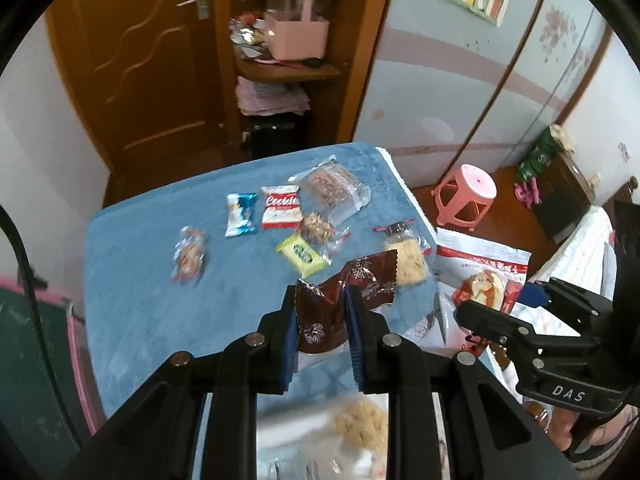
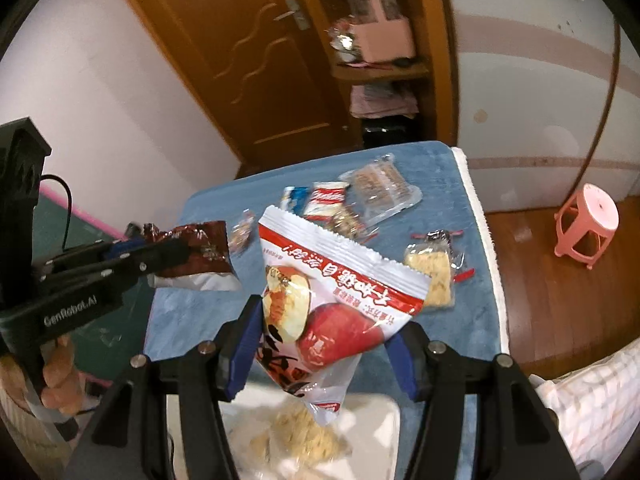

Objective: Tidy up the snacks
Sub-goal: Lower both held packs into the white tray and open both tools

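My left gripper (image 1: 321, 295) is shut on a dark brown snowflake packet (image 1: 368, 276), lifted above the blue towel (image 1: 132, 280). In the right wrist view that same left gripper (image 2: 176, 246) enters from the left with the brown packet (image 2: 206, 246). My right gripper (image 2: 326, 328) is shut on a red-and-white apple chip bag (image 2: 340, 272), also held in the air. Several small snacks lie on the towel: a red Cookie packet (image 1: 281, 206), a blue-white packet (image 1: 240, 214), a clear pack of bars (image 1: 332, 190), a yellow-green packet (image 1: 302, 254) and a rice-crisp pack (image 1: 406, 258).
A white container (image 2: 384, 420) with pale crumbly snacks sits right below both grippers. A pink stool (image 1: 464, 198) stands on the wooden floor to the right. Behind the table are a wooden door (image 1: 140, 72) and a shelf with a pink basket (image 1: 298, 36).
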A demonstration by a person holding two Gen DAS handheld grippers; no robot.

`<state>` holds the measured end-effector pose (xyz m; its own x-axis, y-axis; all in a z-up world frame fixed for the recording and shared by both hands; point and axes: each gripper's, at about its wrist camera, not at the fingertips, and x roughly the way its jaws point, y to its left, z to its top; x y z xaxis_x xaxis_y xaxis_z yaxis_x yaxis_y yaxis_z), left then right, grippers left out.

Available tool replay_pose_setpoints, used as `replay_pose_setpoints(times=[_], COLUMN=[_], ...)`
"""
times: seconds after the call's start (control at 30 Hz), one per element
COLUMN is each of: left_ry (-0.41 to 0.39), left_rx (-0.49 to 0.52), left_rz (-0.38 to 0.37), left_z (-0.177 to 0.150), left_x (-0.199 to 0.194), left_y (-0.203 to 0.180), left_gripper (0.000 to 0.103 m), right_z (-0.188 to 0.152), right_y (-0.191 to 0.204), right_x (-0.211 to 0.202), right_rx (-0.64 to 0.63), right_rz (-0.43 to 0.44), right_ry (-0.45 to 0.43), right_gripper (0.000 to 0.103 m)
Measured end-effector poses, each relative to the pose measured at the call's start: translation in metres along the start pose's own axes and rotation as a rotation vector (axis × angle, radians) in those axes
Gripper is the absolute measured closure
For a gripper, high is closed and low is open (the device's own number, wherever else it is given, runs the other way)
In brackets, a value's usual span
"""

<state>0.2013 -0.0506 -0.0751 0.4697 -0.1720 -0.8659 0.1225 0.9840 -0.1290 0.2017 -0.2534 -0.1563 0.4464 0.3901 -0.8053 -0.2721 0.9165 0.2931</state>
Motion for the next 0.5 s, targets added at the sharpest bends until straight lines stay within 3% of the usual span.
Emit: replay_pose_setpoints(times=[0.27, 0.5], left_ry=[-0.023, -0.052], left_rx=[-0.082, -0.108], left_rz=[0.025, 0.054], left_z=[-0.067, -0.11], left_x=[-0.062, -0.086], left_y=[-0.007, -0.02], left_gripper=[0.083, 0.083], right_z=[-0.039, -0.07], right_y=[0.037, 0.054], right_x=[-0.06, -0.086], right_rx=[-0.103, -0.141], right_rz=[0.051, 0.073], right_ry=[-0.024, -0.018], right_gripper=[0.045, 0.045])
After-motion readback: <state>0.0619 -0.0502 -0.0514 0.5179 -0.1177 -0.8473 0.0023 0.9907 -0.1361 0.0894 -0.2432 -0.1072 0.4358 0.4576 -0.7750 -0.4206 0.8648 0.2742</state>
